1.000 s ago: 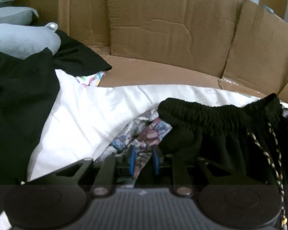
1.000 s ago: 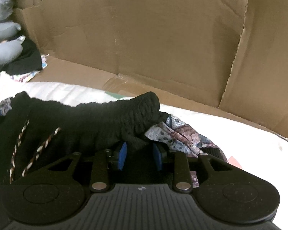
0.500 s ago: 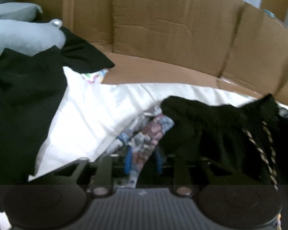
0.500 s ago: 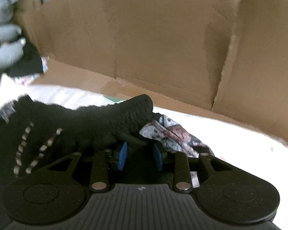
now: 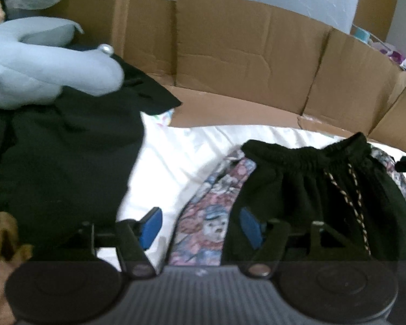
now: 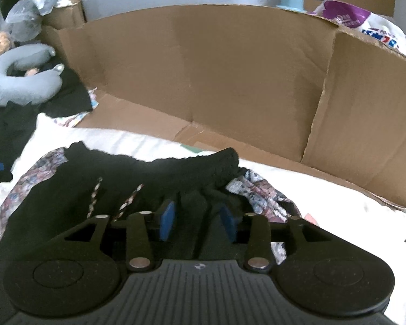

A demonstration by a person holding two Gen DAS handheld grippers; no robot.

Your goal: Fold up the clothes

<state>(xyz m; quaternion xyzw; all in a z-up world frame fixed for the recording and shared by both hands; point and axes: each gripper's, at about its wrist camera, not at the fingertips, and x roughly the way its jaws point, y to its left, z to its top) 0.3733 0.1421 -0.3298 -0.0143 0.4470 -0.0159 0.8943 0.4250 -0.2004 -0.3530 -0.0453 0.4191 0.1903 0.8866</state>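
Centrally, black drawstring shorts [image 5: 311, 189] lie atop patterned garment [image 5: 205, 224] on white sheet [image 5: 176, 157], waistband toward cardboard wall [image 5: 243, 54]. Left gripper [image 5: 200, 227] jaws opening, patterned cloth between pads, not pinched. Right gripper [image 6: 197, 220] jaws opening, black fabric bunched between pads, no visible squeeze. Further left: black garment [image 5: 62, 149], grey neck pillow [image 5: 48, 67].

Our left claw [image 5: 200, 227]: black ribbed body, round side discs, silver screws, blue pads. Our right claw [image 6: 197, 220] looks same.
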